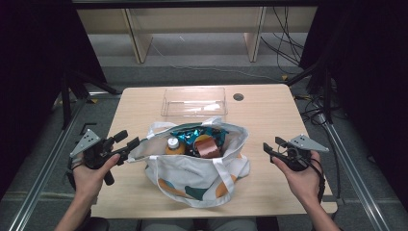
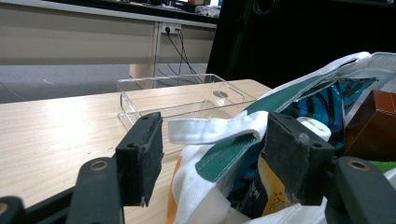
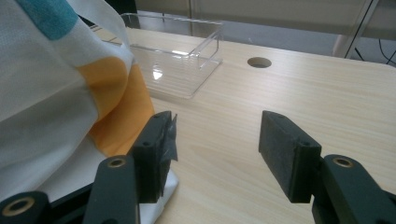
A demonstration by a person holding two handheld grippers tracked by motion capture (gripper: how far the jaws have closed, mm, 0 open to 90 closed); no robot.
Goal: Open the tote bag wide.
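At the table's left side, the left gripper [image 1: 126, 142] is spread wide at the rim of the tote bag [image 1: 202, 180]; in the left gripper view the bag's white handle strap [image 2: 212, 129] and green-trimmed edge lie between the two parted pads [image 2: 142, 156], though the pads do not press on the cloth. Across the bag, the right gripper [image 1: 269, 148] is also spread apart and holds nothing, hovering just beside the bag's right side; in the right gripper view its near pad sits close against the white and orange cloth [image 3: 116, 112], and I cannot tell whether it touches.

The bag stands open in the middle of the wooden table [image 1: 269, 115], between the two grippers. Inside it show an orange bottle with a white cap [image 1: 173, 145], a teal snack packet [image 1: 192, 133] and a brown box [image 1: 208, 147]. Behind the bag, near the table's far edge, lies a clear plastic tray [image 1: 194, 102], with a round cable hole [image 1: 238, 96] just to its right.
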